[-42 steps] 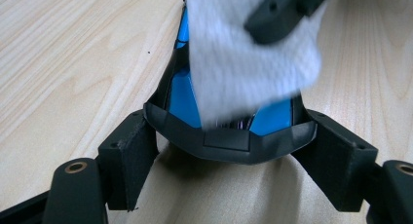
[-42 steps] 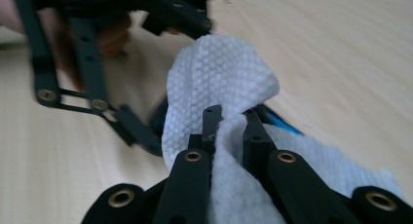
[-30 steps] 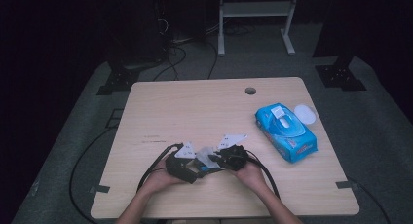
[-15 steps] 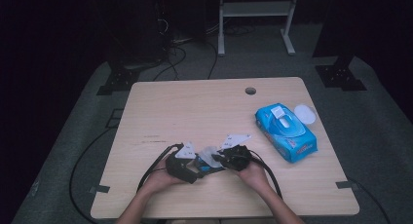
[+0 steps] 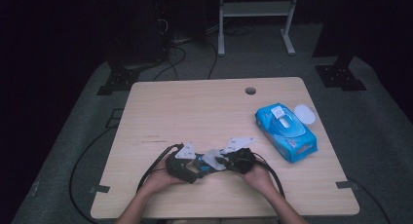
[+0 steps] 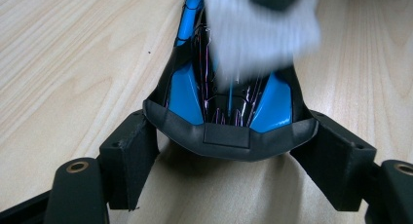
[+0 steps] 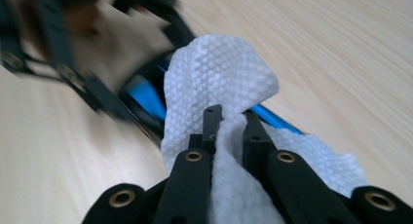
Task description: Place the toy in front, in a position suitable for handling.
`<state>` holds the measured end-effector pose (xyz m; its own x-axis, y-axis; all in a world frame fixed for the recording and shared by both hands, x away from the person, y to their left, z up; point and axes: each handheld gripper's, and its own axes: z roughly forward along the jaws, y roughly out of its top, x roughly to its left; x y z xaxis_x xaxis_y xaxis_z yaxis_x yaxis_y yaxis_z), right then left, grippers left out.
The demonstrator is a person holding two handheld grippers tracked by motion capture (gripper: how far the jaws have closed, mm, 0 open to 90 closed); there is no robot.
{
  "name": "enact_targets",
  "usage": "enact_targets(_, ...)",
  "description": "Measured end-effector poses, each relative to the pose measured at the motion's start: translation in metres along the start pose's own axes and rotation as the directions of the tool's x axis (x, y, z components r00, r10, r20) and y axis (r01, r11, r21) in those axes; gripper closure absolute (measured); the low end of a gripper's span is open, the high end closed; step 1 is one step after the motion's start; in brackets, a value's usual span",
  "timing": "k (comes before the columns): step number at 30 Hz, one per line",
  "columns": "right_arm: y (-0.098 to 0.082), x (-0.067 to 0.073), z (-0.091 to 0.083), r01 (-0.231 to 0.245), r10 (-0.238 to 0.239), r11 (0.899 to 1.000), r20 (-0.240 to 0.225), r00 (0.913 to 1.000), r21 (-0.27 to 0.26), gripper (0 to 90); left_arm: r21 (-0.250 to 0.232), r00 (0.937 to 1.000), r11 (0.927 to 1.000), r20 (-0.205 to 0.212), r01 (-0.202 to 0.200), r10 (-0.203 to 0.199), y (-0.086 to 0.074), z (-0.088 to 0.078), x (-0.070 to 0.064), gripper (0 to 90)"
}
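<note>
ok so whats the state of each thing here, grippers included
left gripper: shut on the blue and black toy car
right gripper: shut on the white textured wipe, pressed on the car
blue wipes pack: flap lid open

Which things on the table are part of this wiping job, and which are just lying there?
In use:
- blue-and-black toy car, clamped by the left gripper
- white wipe, pinched by the right gripper

Lying about:
- blue wipes pack
- white lid
</note>
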<state>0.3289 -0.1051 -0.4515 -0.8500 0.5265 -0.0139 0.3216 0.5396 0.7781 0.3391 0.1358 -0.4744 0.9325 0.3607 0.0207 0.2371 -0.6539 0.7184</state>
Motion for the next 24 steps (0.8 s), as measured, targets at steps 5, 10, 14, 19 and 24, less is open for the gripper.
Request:
enact_targets(5, -0.03, -0.024, -0.019, -0.086, 0.084, 0.996, 0.086, 0.9928, 0.015, 83.5, 0.006, 1.0, 0.9999, -0.002, -0.009, 0.009, 0.0, 0.0, 0.0, 25.4)
enact_targets(10, -0.027, -0.017, -0.017, -0.077, 0.077, 0.997, 0.056, 0.9955, -0.004, 83.4, -0.005, 1.0, 1.0, 0.001, 0.0, 0.0, 0.0, 0.001, 0.0, 25.4)
enact_targets(14, -0.018, -0.006, -0.009, -0.04, 0.041, 0.999, 0.027, 0.9988, -0.018, 83.3, 0.002, 1.0, 1.0, 0.001, -0.009, 0.009, -0.001, 0.0, 0.001, 25.4)
enact_targets(19, -0.026, -0.021, -0.013, -0.043, 0.042, 0.999, 0.111, 0.9929, 0.008, 83.3, 0.002, 0.9999, 0.9999, -0.001, -0.012, 0.012, -0.001, 0.0, 0.0, 25.5)
enact_targets(24, -0.029, -0.027, -0.015, -0.103, 0.104, 0.995, 0.104, 0.9891, -0.01, 83.4, -0.004, 1.0, 1.0, 0.0, -0.006, 0.006, 0.0, 0.001, 0.0, 25.6)
